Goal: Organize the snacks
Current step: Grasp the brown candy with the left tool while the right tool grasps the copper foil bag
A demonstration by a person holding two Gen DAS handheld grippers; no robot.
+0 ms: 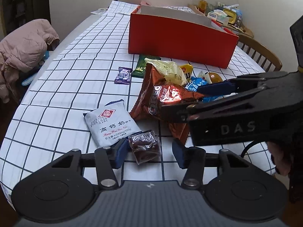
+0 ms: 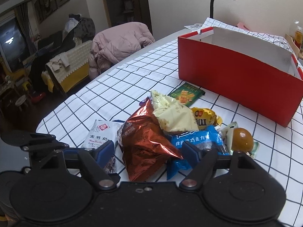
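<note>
Snacks lie heaped on the checked cloth before the red box [image 2: 236, 79]. We hold both grippers apart: left gripper [image 1: 149, 152] around a dark candy [image 1: 144, 146], right gripper [image 2: 149, 154] straddling the Oreo bag [image 2: 147, 140], whose slick foil may slip and drag neighbours.

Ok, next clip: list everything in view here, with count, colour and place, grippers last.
red box: 1, red, white inside, far side of table
Oreo bag: 1, brown foil, pile centre
cream bag: 1, pale yellow, on the pile
blue packet: 1, blue, right of the Oreo bag
green packet: 1, green, near the box
white biscuit pack: 1, white, left of pile
purple candy: 1, purple, apart, left
dark wrapped sweet: 1, brown, between left fingers
left gripper: open
right gripper: open, around the Oreo bag
</note>
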